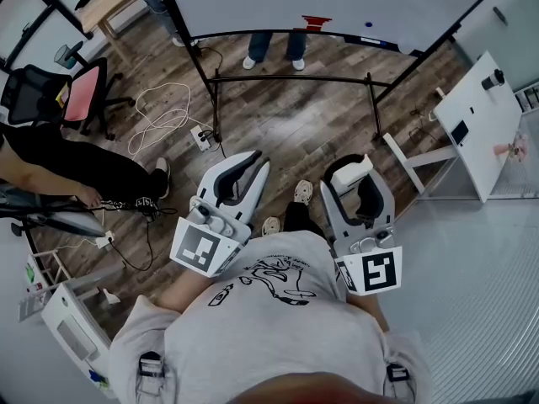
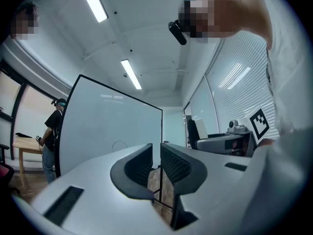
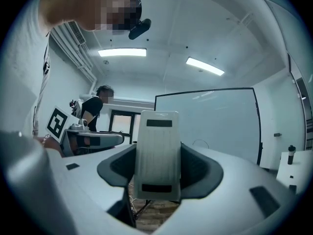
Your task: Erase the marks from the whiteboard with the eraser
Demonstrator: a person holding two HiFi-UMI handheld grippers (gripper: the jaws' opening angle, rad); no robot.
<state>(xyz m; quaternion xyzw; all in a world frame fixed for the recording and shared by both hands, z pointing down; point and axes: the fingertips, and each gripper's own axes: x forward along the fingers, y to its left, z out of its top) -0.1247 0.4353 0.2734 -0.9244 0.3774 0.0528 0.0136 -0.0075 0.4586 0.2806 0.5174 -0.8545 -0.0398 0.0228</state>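
Eraser [image 3: 156,146] pinched in R gripper [image 3: 157,173] — L gripper [image 2: 156,163] pressed together, empty; whiteboard [image 3: 215,121] well ahead.

An office: whiteboard [image 1: 253,2], swivel chair [image 1: 82,95], ceiling strip lights [image 2: 131,74].

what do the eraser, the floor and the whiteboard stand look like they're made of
Eraser: probably hard plastic, matte off-white with faint streaks and two dark slots.
Floor: wood or wood-look laminate, showing brown grain and plank seams.
Whiteboard stand: likely painted metal, going by its thin black tubes.
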